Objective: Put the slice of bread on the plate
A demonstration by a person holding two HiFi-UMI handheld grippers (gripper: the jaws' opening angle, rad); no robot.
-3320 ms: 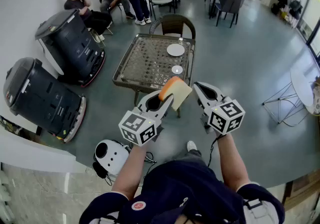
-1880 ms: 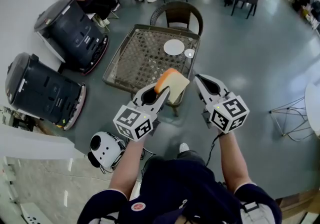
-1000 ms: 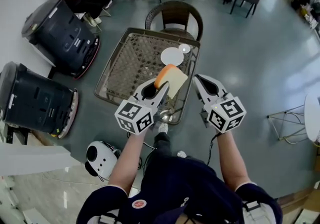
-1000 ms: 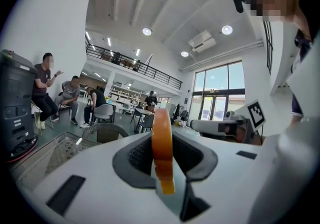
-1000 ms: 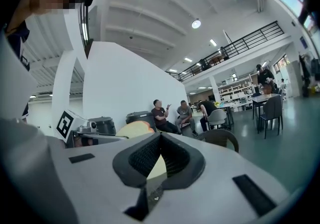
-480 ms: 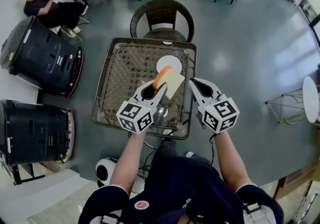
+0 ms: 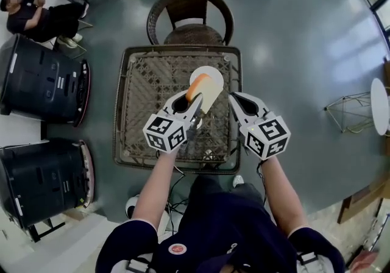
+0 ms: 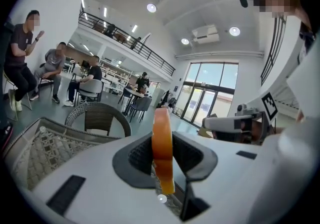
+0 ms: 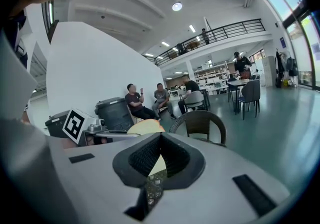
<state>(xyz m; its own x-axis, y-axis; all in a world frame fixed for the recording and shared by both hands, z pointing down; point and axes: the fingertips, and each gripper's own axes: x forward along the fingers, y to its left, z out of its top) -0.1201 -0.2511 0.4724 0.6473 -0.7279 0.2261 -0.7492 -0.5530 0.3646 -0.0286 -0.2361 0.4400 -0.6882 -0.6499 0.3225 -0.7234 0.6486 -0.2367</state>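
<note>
The slice of bread, pale with an orange crust, stands on edge between the pads of my left gripper, which is shut on it. In the head view it hangs over the near edge of the white plate on the wicker table and hides part of the plate. The left gripper view shows the crust clamped edge-on in the jaws. My right gripper hovers just right of the bread, shut and empty. In the right gripper view its jaws meet, with the bread beyond them.
A wicker chair stands at the table's far side. Two black bin-like machines are on the floor at left, and seated people are beyond them. A small round thing lies on the table under the bread.
The person has walked up to the table. Both grippers have come forward and down over it, carrying the bread from short of the table to above the plate. Neither grip has changed.
</note>
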